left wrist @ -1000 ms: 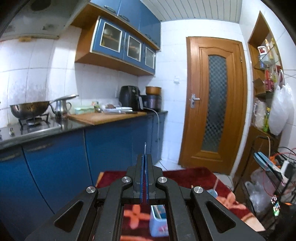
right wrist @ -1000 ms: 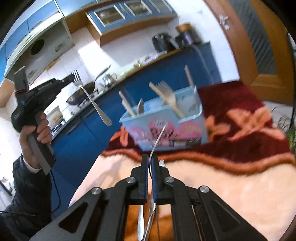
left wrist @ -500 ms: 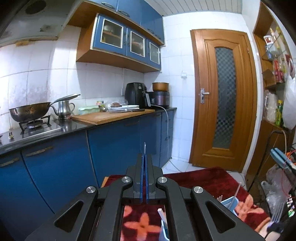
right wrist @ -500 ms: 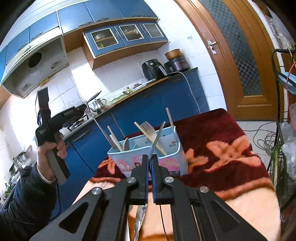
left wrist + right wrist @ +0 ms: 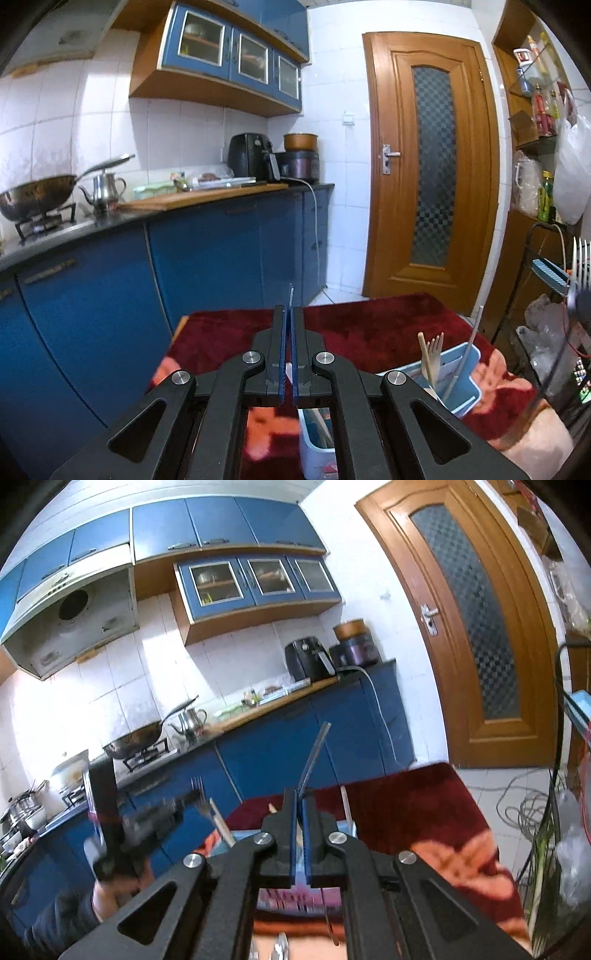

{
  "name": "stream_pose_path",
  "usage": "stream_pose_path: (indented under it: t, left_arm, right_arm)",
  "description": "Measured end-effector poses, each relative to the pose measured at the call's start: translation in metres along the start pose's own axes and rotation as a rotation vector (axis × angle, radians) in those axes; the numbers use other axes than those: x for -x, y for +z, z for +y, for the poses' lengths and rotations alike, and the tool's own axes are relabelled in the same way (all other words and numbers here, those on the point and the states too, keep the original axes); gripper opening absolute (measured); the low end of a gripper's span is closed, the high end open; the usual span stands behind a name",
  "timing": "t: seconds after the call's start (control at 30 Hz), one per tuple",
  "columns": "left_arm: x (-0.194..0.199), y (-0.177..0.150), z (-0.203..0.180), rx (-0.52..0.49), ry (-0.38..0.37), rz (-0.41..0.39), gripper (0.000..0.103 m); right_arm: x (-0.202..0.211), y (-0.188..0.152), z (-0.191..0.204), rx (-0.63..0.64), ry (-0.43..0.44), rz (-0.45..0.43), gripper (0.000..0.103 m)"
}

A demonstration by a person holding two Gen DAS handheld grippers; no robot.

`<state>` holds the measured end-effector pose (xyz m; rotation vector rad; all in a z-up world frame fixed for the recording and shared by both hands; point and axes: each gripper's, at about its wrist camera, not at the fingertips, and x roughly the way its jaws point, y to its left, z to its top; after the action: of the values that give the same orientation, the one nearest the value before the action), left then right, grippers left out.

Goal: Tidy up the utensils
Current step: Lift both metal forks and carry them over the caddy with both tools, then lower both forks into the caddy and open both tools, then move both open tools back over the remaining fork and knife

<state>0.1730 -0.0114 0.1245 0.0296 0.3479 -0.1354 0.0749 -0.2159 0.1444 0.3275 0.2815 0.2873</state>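
Observation:
My left gripper [image 5: 289,317] is shut on a metal fork [image 5: 291,295], seen edge-on above its tips. The gripper and its fork [image 5: 197,794] also show blurred in the right wrist view [image 5: 188,797], above the bin's left side. My right gripper [image 5: 300,801] is shut on a thin metal utensil handle [image 5: 314,753] that sticks up past the tips. The light blue utensil bin [image 5: 461,373] sits on the red flowered blanket [image 5: 369,332] and holds wooden utensils [image 5: 432,354]. In the right wrist view most of the bin [image 5: 349,827] is hidden behind the fingers.
Blue kitchen cabinets [image 5: 207,266] and a counter with wok [image 5: 33,195] and kettle run along the left. A wooden door [image 5: 432,166] is at the back. A wire rack [image 5: 554,277] with cables stands at the right. More cutlery [image 5: 280,945] lies near the front edge.
My right gripper has risen with its utensil and now sits over the bin. My left gripper with the fork has come down and closer to the bin.

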Motion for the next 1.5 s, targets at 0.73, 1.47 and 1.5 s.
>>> stream_pose_path:
  t: [0.73,1.47,1.5]
  left_arm:
    - [-0.013,-0.031,0.006,0.081,-0.115,0.069,0.004]
    - [0.052,-0.036,0.005,0.097,-0.130,0.124,0.028]
    - [0.054,-0.037,0.005,0.096,-0.124,0.132,0.028]
  right_arm:
    - [-0.090,-0.027,-0.015,0.039,-0.103,0.103,0.008]
    - [-0.014,-0.030,0.003,-0.004,-0.036,0.097,0.030]
    - [-0.009,-0.031,0.004,-0.005,-0.039,0.102,0.030]
